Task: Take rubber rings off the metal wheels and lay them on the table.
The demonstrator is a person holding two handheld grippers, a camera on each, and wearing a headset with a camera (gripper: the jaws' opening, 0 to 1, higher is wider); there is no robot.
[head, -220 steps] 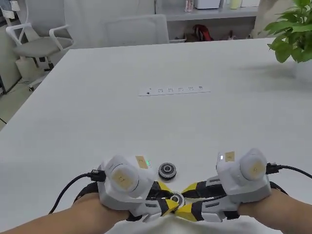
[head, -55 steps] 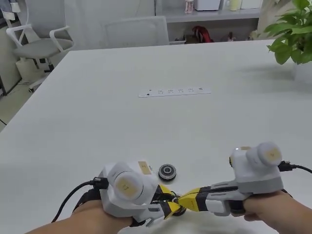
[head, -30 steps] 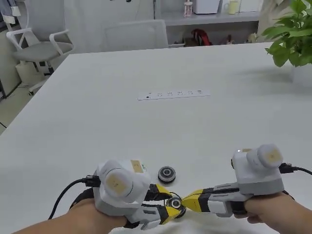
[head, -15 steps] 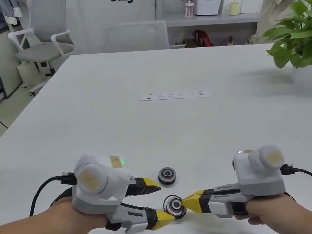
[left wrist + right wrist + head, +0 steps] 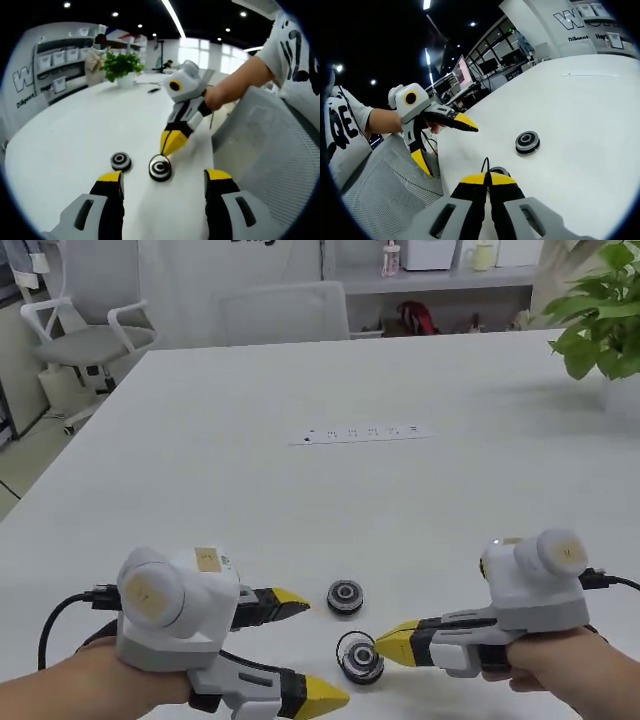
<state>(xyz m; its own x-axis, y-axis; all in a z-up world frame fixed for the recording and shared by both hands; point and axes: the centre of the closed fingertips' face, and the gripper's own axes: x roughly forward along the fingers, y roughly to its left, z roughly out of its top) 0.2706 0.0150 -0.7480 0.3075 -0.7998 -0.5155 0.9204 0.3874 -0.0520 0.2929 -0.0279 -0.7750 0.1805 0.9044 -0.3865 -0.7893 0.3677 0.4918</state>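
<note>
Two small metal wheels lie near the table's front edge. The far wheel (image 5: pixel 345 595) (image 5: pixel 120 161) (image 5: pixel 527 141) lies flat with its black rubber ring on. At the near wheel (image 5: pixel 361 657) (image 5: pixel 160 168), my right gripper (image 5: pixel 384 645) (image 5: pixel 168 149) (image 5: pixel 488 179) is shut on a thin black rubber ring (image 5: pixel 341 644) (image 5: pixel 484 164) that loops up off the wheel's rim. My left gripper (image 5: pixel 318 650) (image 5: pixel 165 180) (image 5: pixel 451 150) stands open to the left of both wheels, holding nothing.
A white power strip (image 5: pixel 362 433) lies at mid-table. A green plant (image 5: pixel 600 310) (image 5: pixel 121 64) stands at the far right corner. Office chairs (image 5: pixel 85 335) stand beyond the table's far edge. A grey mesh chair (image 5: pixel 270 150) is close behind the front edge.
My left gripper has let go of the near wheel, opened and drawn back to the left. The right gripper stays shut at the wheel's rim.
</note>
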